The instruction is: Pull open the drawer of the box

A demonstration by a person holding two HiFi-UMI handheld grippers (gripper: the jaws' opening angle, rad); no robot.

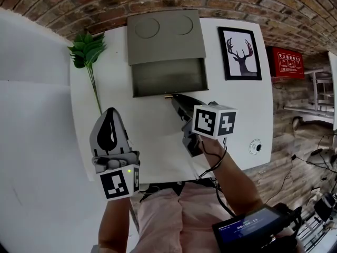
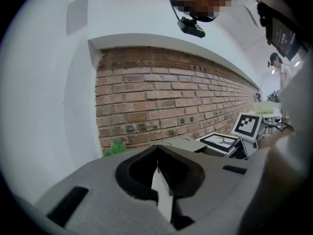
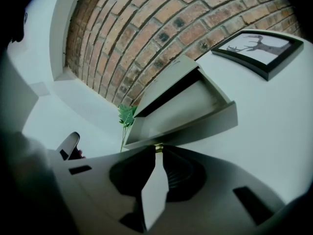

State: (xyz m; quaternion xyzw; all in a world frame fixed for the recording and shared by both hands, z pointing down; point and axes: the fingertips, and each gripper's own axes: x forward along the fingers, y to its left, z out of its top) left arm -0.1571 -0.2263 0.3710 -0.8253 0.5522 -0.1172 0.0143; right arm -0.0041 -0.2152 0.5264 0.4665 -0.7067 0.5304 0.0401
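The grey box (image 1: pixel 164 36) stands at the far edge of the white table (image 1: pixel 239 107), close to the brick wall (image 1: pixel 79 4). Its drawer (image 1: pixel 168 77) is drawn out toward us, well out of the box, and inside it we see only its plain grey floor. On the middle of the drawer front sits a small brass knob (image 3: pixel 158 147).

To the left of the box a green leafy sprig (image 1: pixel 88 49) lies on the table, with its thin stem pointing toward us. To the right of the box there is a framed picture of a deer (image 1: pixel 240 52), apart from the box. Near the right front corner of the table we see a small round object (image 1: pixel 256 147); what it is we cannot tell. Nothing lies on the table just in front of the drawer.

The right gripper (image 1: pixel 175 97) reaches to the drawer front from the near side. Its jaws are closed on the brass knob, and the tips pinch it from both sides. The left gripper (image 1: pixel 110 113) is held over the left part of the table, well apart from the box. It points toward the brick wall, its jaws are pressed together, and there is nothing between them.
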